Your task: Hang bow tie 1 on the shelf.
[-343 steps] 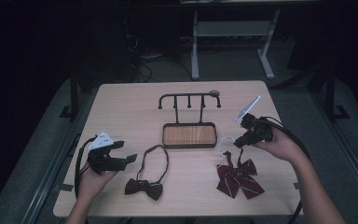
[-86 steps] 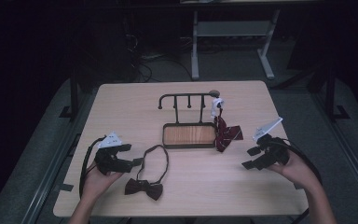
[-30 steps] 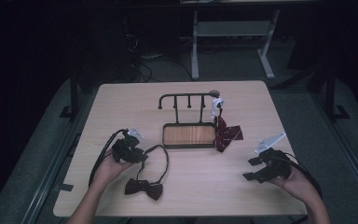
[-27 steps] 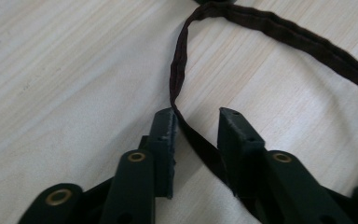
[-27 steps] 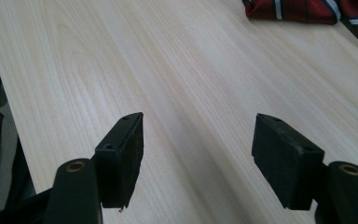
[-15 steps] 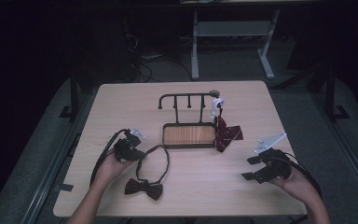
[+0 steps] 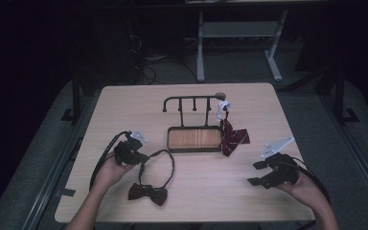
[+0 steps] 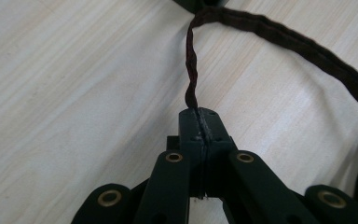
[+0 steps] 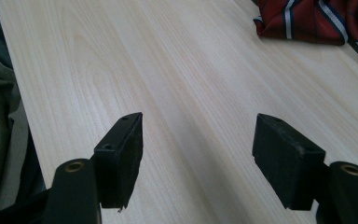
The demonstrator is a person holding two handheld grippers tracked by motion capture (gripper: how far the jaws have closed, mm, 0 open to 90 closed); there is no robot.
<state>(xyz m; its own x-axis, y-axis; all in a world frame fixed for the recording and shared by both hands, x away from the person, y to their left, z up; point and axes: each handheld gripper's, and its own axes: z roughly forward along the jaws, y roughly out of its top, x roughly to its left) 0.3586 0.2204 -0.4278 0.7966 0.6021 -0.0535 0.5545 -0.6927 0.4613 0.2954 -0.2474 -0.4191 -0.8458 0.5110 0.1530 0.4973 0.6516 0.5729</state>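
The left gripper (image 8: 199, 122) view shows its jaws pinching the brown bow tie's strap (image 8: 192, 79), detail too small from above. The right gripper (image 7: 263, 173), jaws wide and empty, rests near the striped tie (image 7: 232, 139) hanging from the rack (image 7: 191, 99).

- Left gripper (image 7: 133, 152) sits at the lower left of the high view, forearm coming up from the bottom edge, hand wrapped round the body.
- Its jaws have just been closing and now they're pinched tight together with a thin dark strap (image 8: 191, 79) caught between them, dead centre in the left gripper view.
- Right gripper (image 7: 259, 173) is at the lower right of the high view, hand behind it, pointing left-ish.
- Its jaws stand wide apart, nothing between them.
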